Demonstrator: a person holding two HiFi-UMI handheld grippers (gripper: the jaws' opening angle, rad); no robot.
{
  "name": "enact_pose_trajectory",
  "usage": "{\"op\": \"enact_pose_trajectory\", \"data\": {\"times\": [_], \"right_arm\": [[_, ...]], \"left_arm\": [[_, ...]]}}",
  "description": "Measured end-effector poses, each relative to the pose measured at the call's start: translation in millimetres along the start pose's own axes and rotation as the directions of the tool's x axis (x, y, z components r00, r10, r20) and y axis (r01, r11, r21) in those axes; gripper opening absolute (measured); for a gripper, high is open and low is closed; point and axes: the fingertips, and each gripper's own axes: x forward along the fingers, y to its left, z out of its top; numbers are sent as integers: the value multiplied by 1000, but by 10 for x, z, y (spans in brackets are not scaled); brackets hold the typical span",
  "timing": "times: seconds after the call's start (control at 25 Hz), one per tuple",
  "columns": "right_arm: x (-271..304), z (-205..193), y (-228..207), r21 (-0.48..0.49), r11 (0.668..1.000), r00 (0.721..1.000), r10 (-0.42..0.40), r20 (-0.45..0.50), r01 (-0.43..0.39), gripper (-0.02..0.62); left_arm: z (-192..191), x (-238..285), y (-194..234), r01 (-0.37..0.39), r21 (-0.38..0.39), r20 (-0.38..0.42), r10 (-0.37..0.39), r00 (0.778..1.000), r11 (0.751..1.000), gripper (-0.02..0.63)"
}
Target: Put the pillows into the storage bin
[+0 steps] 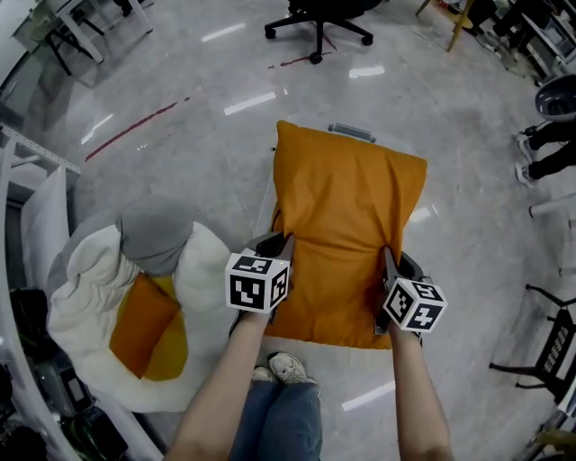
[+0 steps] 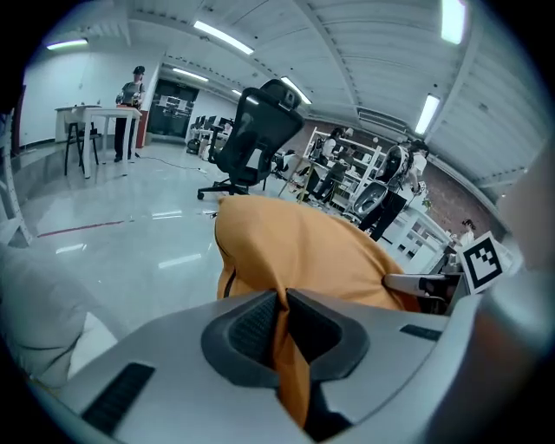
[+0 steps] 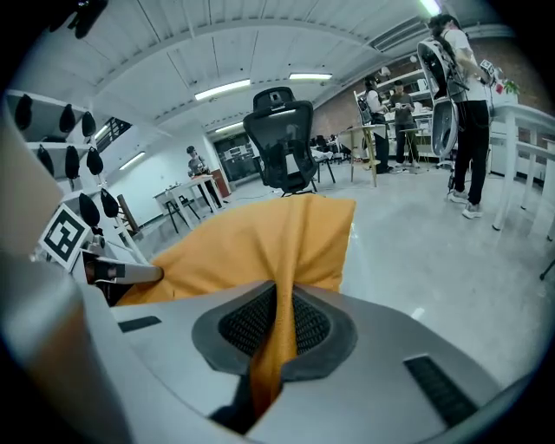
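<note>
The left gripper point(image 2: 283, 302) has its jaws clamped on a fold of the orange pillow point(image 1: 346, 216), and the right gripper point(image 3: 282, 293) pinches the fabric just as tightly. The pillow hangs between them, spread out over the glossy floor point(image 1: 180, 135). Off to the left, a white pillow point(image 1: 211, 270), a grey pillow point(image 1: 153, 234) and another orange one point(image 1: 144, 329) lie heaped together.

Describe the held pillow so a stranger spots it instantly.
Start at the black office chair on the grey floor. Nearer is the big orange pillow, pinched by the left gripper and right gripper; the other orange pillow lies among white pillows.
</note>
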Motion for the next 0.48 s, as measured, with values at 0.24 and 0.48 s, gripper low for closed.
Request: {"op": "enact_pose_trajectory", "data": {"times": [0.24, 0.48], "right_arm": [[490, -286, -242, -31, 1000, 1000, -7, 5, 7, 29], [684, -386, -413, -42, 999, 999, -29, 14, 29, 31]], "left_arm": [[-294, 512, 240, -19, 22, 2, 19, 1000, 1000, 44], [-343, 793, 325, -16, 53, 0, 16, 1000, 998, 44]]}}
